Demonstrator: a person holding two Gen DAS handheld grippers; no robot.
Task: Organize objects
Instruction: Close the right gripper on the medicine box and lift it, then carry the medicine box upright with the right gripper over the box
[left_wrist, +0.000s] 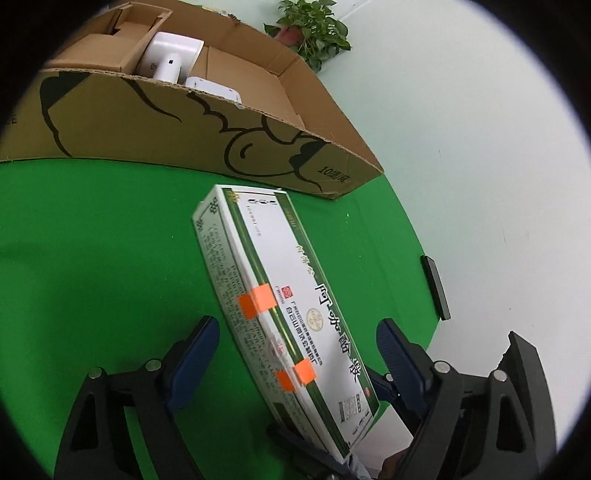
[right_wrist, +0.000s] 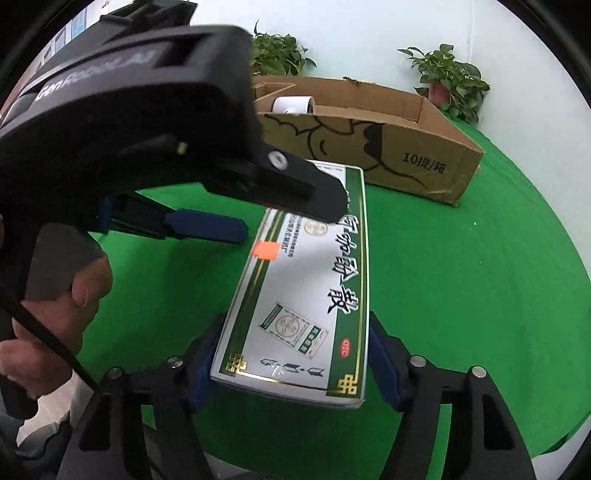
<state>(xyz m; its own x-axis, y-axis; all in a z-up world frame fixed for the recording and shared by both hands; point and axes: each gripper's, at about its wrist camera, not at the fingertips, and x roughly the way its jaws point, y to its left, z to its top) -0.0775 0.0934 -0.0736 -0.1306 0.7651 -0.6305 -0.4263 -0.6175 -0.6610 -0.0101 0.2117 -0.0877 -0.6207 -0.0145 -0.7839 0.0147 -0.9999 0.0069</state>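
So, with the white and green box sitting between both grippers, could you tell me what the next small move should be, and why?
Probably close the left gripper onto the white and green box: its pads stand clear either side, while the right gripper already hugs one end.

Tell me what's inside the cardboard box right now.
Inside the cardboard box: a white device, a second white item, and a smaller brown carton. The near wall hides the floor.

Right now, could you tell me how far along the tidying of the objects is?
Done: white items already sit in the cardboard box. In hand: the white and green carton has one end between the right gripper pads, which press its sides; the left gripper straddles it, open, pads clear of it. Left: the carton is not yet in the box, lying over the green cloth.
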